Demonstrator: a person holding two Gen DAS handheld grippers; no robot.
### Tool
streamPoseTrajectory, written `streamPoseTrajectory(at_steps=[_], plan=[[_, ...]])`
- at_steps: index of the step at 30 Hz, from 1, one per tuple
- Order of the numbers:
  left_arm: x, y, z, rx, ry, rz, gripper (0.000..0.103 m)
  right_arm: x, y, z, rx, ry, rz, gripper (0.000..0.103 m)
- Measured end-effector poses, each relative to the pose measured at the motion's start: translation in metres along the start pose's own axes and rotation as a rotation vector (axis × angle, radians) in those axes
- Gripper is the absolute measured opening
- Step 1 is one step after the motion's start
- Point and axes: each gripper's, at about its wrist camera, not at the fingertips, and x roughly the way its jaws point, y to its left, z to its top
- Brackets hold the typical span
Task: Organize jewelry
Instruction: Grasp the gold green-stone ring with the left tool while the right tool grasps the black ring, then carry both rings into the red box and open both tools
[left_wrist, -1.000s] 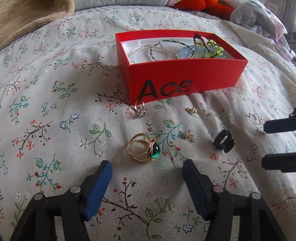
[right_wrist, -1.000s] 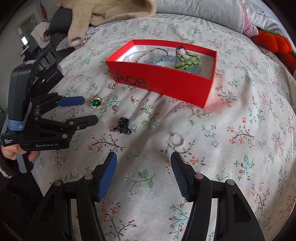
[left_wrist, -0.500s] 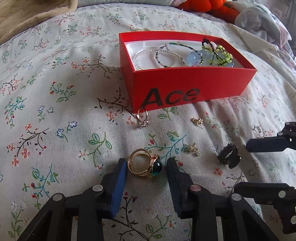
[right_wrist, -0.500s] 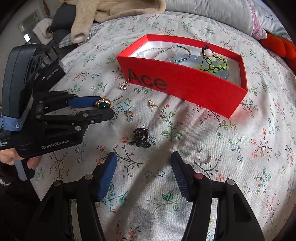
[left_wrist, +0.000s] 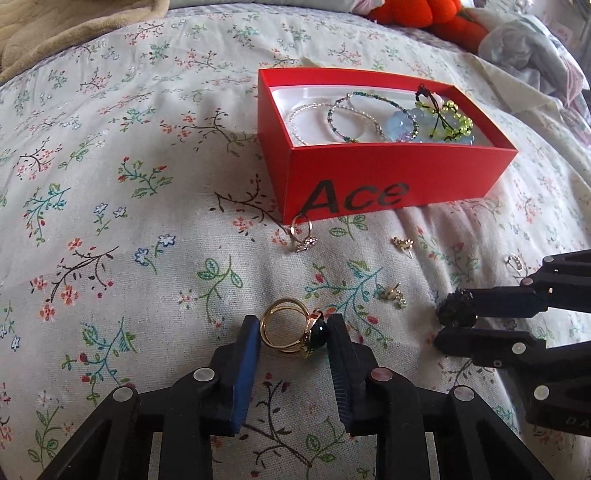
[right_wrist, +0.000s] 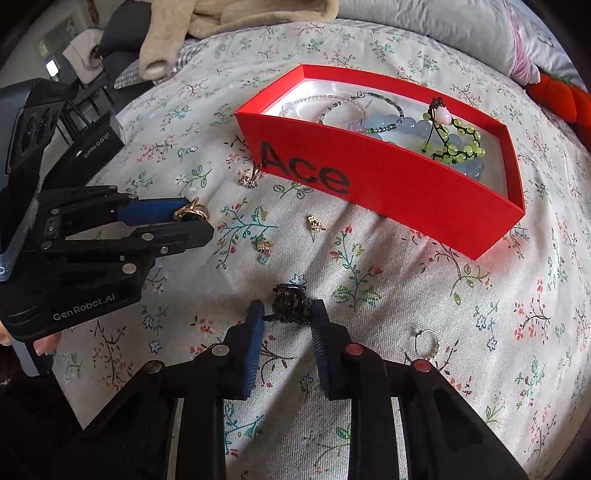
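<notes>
My left gripper (left_wrist: 293, 332) is shut on a gold ring with a green stone (left_wrist: 293, 330), still resting on the bedspread; it also shows in the right wrist view (right_wrist: 192, 213). My right gripper (right_wrist: 288, 315) is shut on a black beaded ring (right_wrist: 289, 302), seen too in the left wrist view (left_wrist: 455, 308). A red "Ace" box (left_wrist: 388, 184) holds several bracelets (left_wrist: 369, 114). Loose on the cloth lie a small gold ring (left_wrist: 303, 234), two gold earrings (left_wrist: 402, 243) (left_wrist: 393, 293) and a silver hoop (right_wrist: 426, 345).
A floral bedspread (left_wrist: 129, 221) covers the bed. A beige blanket (right_wrist: 207, 22) and grey pillow (right_wrist: 443, 33) lie at the back, with an orange plush (left_wrist: 424, 14). A phone (right_wrist: 92, 147) lies at the left bed edge.
Both grippers moved forward and closed: the left onto the gold green-stone ring, the right onto the black beaded ring.
</notes>
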Motion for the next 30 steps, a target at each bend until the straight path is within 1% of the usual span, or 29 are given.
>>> streamPoseTrajectory(at_steps=[6,18,23,30], plan=[[-0.011,0.003,0.004,-0.018,-0.021,0.007,0.03,-0.008,-0.006,0.003,0.033,-0.003,-0.009,0.027],[-0.042,-0.006,0.035,-0.041,-0.136,-0.017,0.03,-0.059,-0.042,0.024,0.14,-0.141,-0.038,0.027],[-0.043,-0.013,0.047,-0.062,-0.166,-0.023,0.03,-0.072,-0.059,0.032,0.195,-0.183,-0.05,0.027],[-0.033,-0.028,0.065,-0.082,-0.187,-0.023,0.03,-0.082,-0.078,0.041,0.275,-0.226,-0.049,0.027]])
